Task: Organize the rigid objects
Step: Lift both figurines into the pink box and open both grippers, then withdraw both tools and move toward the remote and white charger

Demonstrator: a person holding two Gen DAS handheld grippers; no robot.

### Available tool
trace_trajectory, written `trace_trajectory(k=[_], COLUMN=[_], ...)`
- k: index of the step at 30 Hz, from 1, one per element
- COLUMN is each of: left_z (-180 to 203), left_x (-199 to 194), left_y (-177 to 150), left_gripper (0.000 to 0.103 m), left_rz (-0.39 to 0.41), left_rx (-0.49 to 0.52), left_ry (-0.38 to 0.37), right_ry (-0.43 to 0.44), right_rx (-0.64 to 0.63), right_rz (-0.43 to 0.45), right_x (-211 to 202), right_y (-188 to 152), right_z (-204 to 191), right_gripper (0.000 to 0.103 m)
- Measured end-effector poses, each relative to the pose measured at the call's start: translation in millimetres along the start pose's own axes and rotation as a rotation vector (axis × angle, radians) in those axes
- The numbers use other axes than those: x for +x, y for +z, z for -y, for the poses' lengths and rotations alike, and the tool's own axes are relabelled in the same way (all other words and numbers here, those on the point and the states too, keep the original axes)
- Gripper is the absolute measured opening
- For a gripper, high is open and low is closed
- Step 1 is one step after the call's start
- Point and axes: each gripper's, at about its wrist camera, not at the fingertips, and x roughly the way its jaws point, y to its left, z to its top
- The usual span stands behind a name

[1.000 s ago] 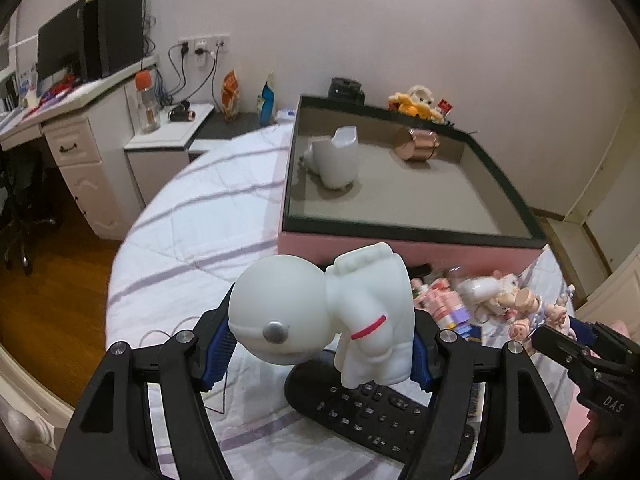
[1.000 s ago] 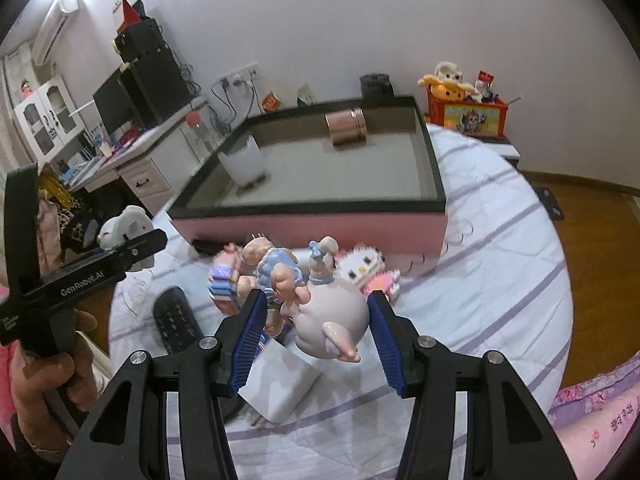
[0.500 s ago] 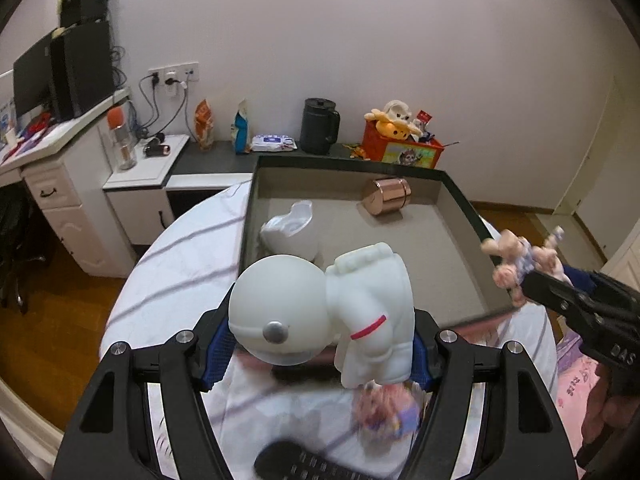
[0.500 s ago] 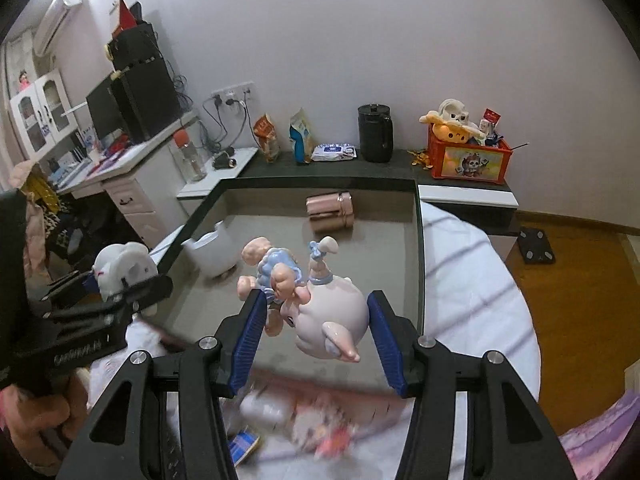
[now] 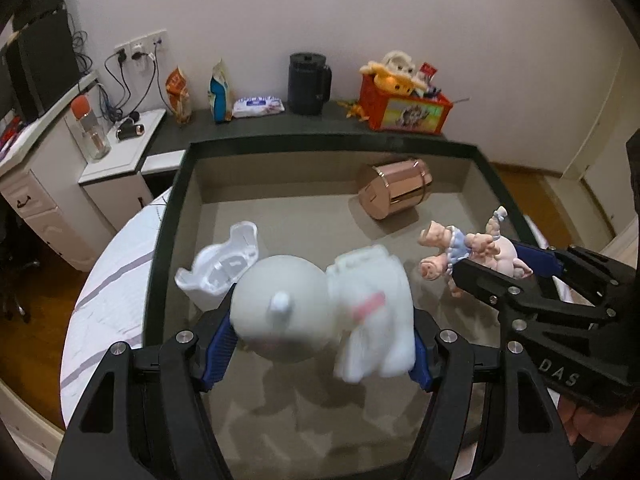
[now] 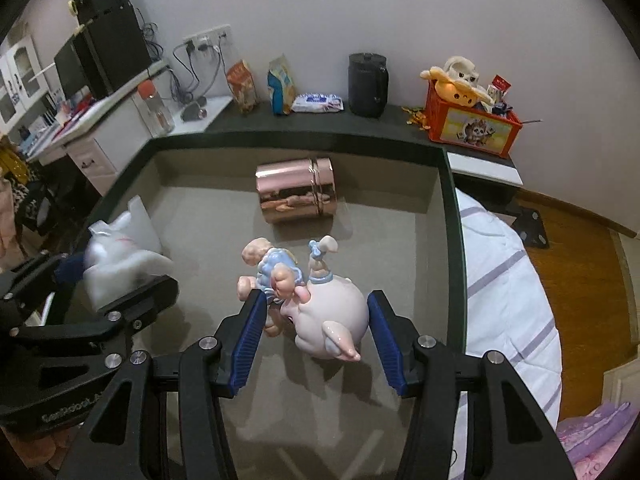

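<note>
A white astronaut figure (image 5: 320, 308), blurred, sits between the blue pads of my left gripper (image 5: 320, 354), which is shut on it low over the tray floor. The same figure (image 6: 116, 264) shows at the left of the right wrist view. My right gripper (image 6: 318, 336) is shut on a pink pig toy with a small doll on it (image 6: 328, 320), also over the tray; the left wrist view has this toy (image 5: 468, 248) at its right. The dark-rimmed tray (image 5: 168, 216) (image 6: 454, 220) holds a copper tin (image 5: 394, 194) (image 6: 296, 192) lying on its side and a white container (image 5: 218, 268).
Behind the tray a dark shelf carries a black jug (image 5: 308, 84), an orange toy crate (image 5: 404, 108), snack bags and a wipes pack. A white desk (image 5: 36, 184) stands at the left. The striped bed cover (image 6: 504, 280) lies right of the tray.
Both grippers have carried their toys from above the bed's clutter forward and down into the tray. The astronaut figure is now blurred and slightly tilted.
</note>
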Motion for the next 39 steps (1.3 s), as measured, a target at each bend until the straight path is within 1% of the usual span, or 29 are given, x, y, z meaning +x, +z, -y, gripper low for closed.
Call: trace_trajectory(k=[1,2,3,4,5,7,8,10,11,17,20,23,27,32,34,39], left_z=[1.7,3.5,4.9,5.5,5.3,1.2,-1.6,-6.4,-9.4,-19.0,-22.1,-24.0,-27.0,-32.9,-33.8,-34.1], left_x=[4.4,5.3,6.4,6.3,4.9,1.2,-3.9,-14.3,-19.4,-67.4,-95.1,-117.7,-139.4,-155.3,-160.3,-167.8], left_y=[0.1,-0.2,0.2,0.1,-0.4,-0.6,-1.3,-2.6,-3.0,-17.9,-30.9,-46.2,-70.5,-101.3,-113.8,-147.3], left_gripper=[0.072,0.073,0.076,0.078,0.081,0.087,0.090,0.100,0.102,0.103,0.103,0.103,0.103,0.103,0.103,0.103], left_rz=[-0.012,-0.010,-0.010,-0.012,-0.008,0.001,0.011,0.038,0.051,0.137,0.173,0.196,0.206,0.199,0.197,0.184], left_rx=[0.008,0.016,0.025,0.031,0.034,0.025,0.018,0.005,0.000,-0.028,-0.038,-0.045,-0.054,-0.082,-0.099,-0.109], left_ry=[0.015,0.022,0.034,0.043,0.054,0.059,0.063,0.077,0.082,0.093,0.109,0.124,0.119,0.120,0.125,0.150], right_ry=[-0.006,-0.005,-0.012,-0.032,-0.056,-0.057,-0.068,-0.086,-0.087,-0.088,-0.085,-0.067,-0.054,-0.032,-0.019,-0.013], right_rx=[0.005,0.011,0.012,0.007,0.005,0.005,0.003,-0.002,-0.001,0.000,-0.002,0.003,0.005,0.023,0.031,0.071], right_rz=[-0.001,0.005,0.016,0.027,0.047,0.063,0.068,0.098,0.116,0.204,0.236,0.257,0.266,0.272,0.264,0.212], right_x=[0.5,-0.5,-3.0,-5.4,-10.1,-18.4,-21.9,-33.9,-41.8,-88.6,-109.4,-129.7,-145.9,-163.0,-167.2,-165.4], right_y=[-0.3,-0.1,0.0,0.1,0.3,-0.9,-0.6,-2.6,-3.8,-17.2,-30.1,-48.2,-70.9,-104.1,-120.4,-163.1], right_z=[0.9,1.3,1.4,1.1,2.0,0.9,-0.1,-3.3,-5.2,-17.8,-25.0,-33.7,-40.8,-48.0,-48.7,-47.3], right_gripper=[0.055,0.059,0.063,0.074,0.079,0.083,0.083,0.084,0.084,0.084,0.087,0.088,0.088,0.088,0.088,0.088])
